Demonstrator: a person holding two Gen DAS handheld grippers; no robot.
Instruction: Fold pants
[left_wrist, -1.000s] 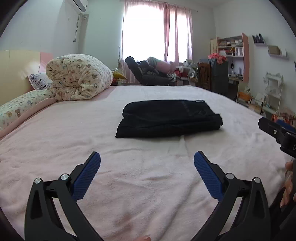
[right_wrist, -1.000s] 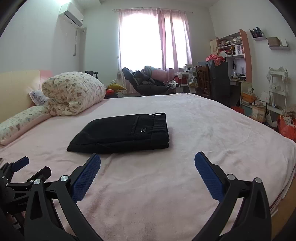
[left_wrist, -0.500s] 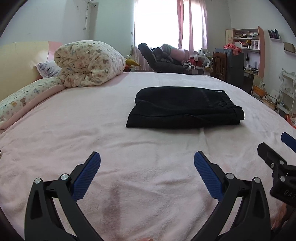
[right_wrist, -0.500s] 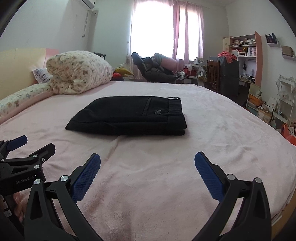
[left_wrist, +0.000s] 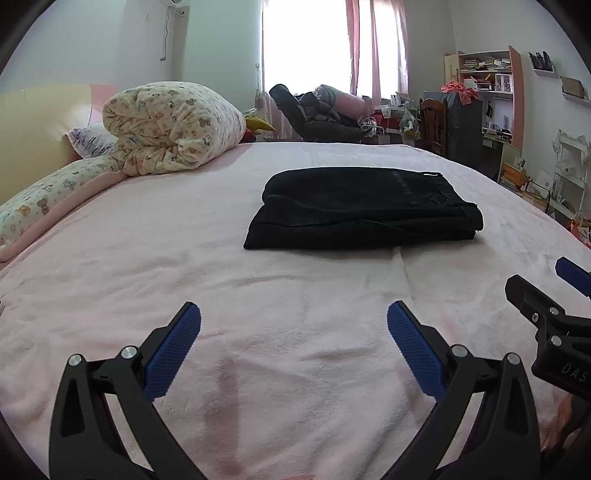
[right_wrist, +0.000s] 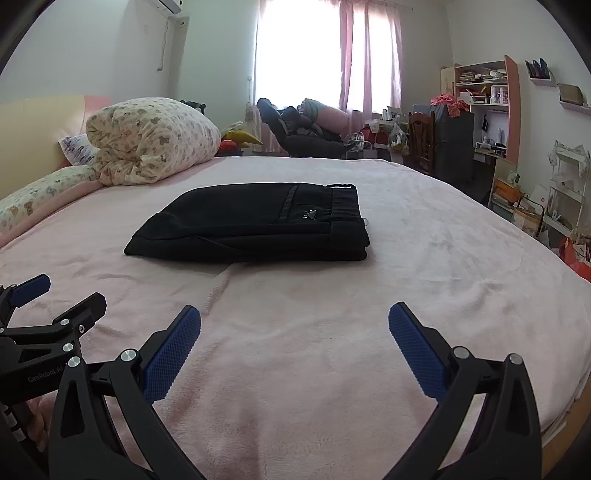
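Black pants lie folded into a compact rectangle in the middle of the pink bed; the right wrist view shows the same pants with the waistband to the right. My left gripper hovers open over bare blanket, well short of the pants. My right gripper is likewise open and holds nothing. Each gripper shows at the edge of the other's view: the right one at the right, the left one at the left.
A rolled floral duvet and pillows sit at the bed's far left by the headboard. Beyond the bed stand a reclining chair, a dark cabinet and cluttered shelves. The bed edge drops off at the right.
Both grippers have dropped lower and drawn slightly toward the pants, which now look larger and nearer. The pants have not moved, and both grippers stay open.
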